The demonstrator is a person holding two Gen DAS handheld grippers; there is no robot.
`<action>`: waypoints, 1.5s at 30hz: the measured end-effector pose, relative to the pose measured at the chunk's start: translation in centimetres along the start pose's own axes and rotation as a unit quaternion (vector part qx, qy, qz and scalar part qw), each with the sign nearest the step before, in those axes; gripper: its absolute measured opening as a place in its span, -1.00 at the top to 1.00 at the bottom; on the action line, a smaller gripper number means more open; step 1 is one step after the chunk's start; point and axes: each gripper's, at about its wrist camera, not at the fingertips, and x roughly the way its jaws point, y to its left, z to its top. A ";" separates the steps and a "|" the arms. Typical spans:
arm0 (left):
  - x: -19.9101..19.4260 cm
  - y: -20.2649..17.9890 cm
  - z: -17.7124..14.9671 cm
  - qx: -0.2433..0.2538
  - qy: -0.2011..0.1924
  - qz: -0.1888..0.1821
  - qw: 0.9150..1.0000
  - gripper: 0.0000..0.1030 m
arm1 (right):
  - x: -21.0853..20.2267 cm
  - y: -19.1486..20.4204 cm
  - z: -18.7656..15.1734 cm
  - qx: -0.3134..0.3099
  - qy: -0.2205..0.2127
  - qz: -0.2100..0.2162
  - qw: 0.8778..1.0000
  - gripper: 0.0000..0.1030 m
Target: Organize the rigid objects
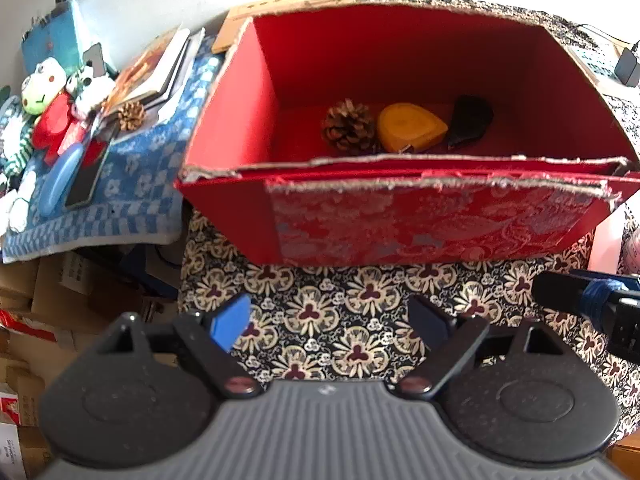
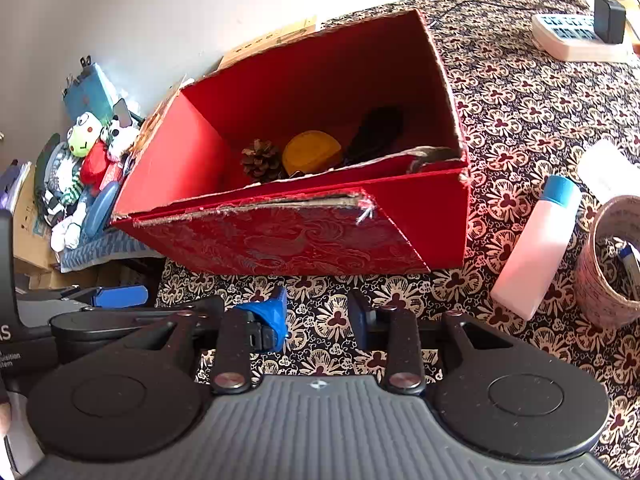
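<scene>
While the red box [image 1: 400, 216] sits near the table's left edge, bare flowered cloth [image 1: 320, 320] lies in front of it. The left gripper [image 1: 328, 320] is spread wide and holds nothing. The right gripper [image 2: 320, 312] is partly closed, also holding nothing. Inside the box lie a pine cone [image 1: 349, 126], a yellow block [image 1: 410, 127] and a black thing [image 1: 470, 120].

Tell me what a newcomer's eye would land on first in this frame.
The big red box dominates, open-topped on the flower-patterned cloth. Inside lie a pine cone, a yellow-orange wedge and a dark object, side by side. To the left, a frog plush sits amid clutter on a blue cloth; in the right wrist view a pink bottle with a blue cap lies right of the box.
</scene>
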 end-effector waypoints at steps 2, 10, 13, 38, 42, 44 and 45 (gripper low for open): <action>-0.5 0.0 0.4 0.003 -0.004 0.001 1.000 -0.73 | -0.2 0.0 0.2 -0.001 0.000 0.001 1.000 0.69; -4.3 0.6 3.2 0.005 -0.065 0.003 0.998 -0.73 | -2.9 1.0 2.5 -0.025 -0.040 0.013 0.999 0.68; -5.4 0.7 4.3 0.002 -0.088 0.002 0.996 -0.73 | -4.0 1.3 3.6 -0.030 -0.064 0.018 0.997 0.68; -2.3 0.8 8.2 -0.018 -0.129 0.007 0.991 -0.74 | -1.1 1.1 7.9 -0.043 -0.111 -0.010 0.993 0.65; -1.2 0.9 8.5 -0.021 -0.125 0.005 0.992 -0.74 | 0.0 1.0 8.1 -0.052 -0.105 -0.011 0.993 0.65; -0.8 1.0 8.6 -0.023 -0.123 0.004 0.992 -0.74 | 0.5 0.9 8.1 -0.052 -0.100 -0.012 0.993 0.65; -0.6 1.0 8.6 -0.023 -0.123 0.003 0.992 -0.74 | 0.8 0.8 8.2 -0.053 -0.098 -0.016 0.994 0.65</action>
